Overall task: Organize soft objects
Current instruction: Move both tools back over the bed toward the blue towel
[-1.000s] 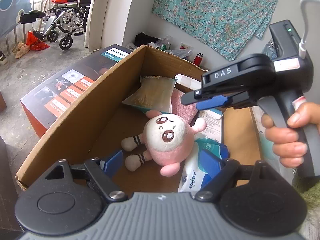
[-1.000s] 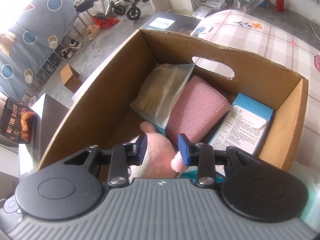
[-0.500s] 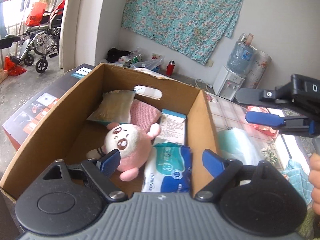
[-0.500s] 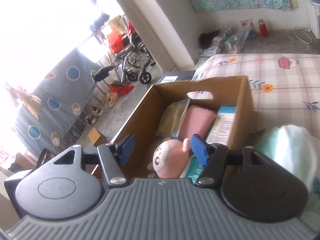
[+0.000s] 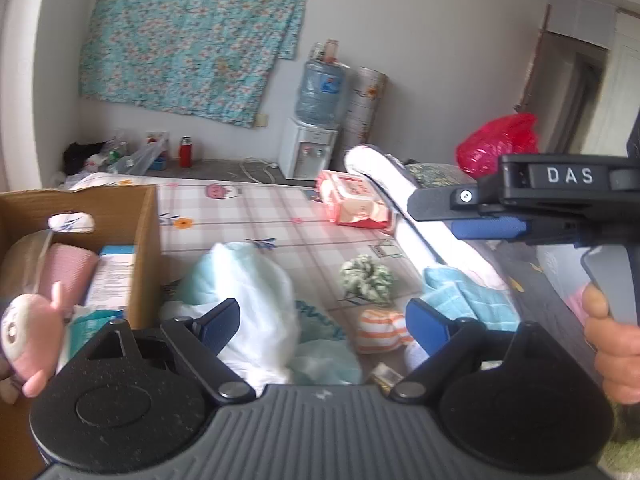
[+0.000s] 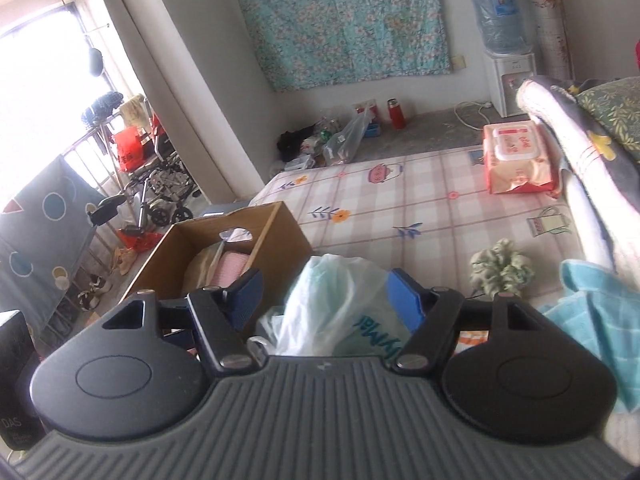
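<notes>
The cardboard box (image 5: 146, 240) stands at the bed's left edge, also in the right wrist view (image 6: 280, 232). It holds a pink plush doll (image 5: 30, 340), a pink knit roll (image 5: 70, 272) and a blue-white packet (image 5: 112, 276). On the bed lie a pale plastic bag (image 5: 248, 280), a green scrunchie (image 5: 366, 278), an orange-striped soft item (image 5: 380, 330) and a blue towel (image 5: 460, 296). My left gripper (image 5: 322, 316) is open and empty above the bag. My right gripper (image 6: 326, 290) is open and empty over the same bag (image 6: 332, 296); its body shows in the left wrist view (image 5: 560, 200).
A red wet-wipes pack (image 6: 516, 160) lies on the checked mattress (image 6: 400, 200). Rolled bedding (image 5: 400, 208) and a pillow (image 6: 612, 112) line the right side. A water dispenser (image 5: 316, 128), floor clutter (image 6: 340, 136) and a wheelchair (image 6: 160, 184) stand beyond the bed.
Both grippers have swung right, away from the box and over the bed. The right gripper opened and left the pink doll in the box. The box slid to the left of both views.
</notes>
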A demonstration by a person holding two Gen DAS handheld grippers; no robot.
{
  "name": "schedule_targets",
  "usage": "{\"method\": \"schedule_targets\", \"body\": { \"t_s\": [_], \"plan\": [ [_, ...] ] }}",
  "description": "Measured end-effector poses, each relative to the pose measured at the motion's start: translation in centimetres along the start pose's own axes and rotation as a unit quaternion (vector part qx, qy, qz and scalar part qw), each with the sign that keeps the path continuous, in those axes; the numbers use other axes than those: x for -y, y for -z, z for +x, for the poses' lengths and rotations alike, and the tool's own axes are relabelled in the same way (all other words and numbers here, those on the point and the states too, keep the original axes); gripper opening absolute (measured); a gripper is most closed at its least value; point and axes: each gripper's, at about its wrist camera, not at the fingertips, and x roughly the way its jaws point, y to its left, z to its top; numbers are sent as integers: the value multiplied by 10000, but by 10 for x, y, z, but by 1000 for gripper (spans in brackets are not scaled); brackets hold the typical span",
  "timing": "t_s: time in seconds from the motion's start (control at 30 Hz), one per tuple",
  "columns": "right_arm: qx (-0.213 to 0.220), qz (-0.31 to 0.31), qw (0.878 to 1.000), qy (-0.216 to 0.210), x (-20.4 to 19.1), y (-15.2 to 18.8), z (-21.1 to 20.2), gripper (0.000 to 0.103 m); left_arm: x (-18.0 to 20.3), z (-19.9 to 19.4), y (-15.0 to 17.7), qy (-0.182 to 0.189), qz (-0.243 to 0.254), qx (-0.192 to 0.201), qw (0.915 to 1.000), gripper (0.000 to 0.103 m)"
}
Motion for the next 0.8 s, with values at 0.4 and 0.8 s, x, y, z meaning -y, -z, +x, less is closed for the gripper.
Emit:
{"method": "schedule_targets", "body": {
  "t_s": [0.4, 0.8],
  "plan": [
    [-431, -319, 9898, 1323, 109, -8, -54, 75, 89, 79, 24, 1027, 722, -281, 9917, 84],
    [-1026, 105, 9860, 1314, 185, -30, -21, 67, 131, 152, 43, 1607, 628, -809, 9817, 53]
  ]
}}
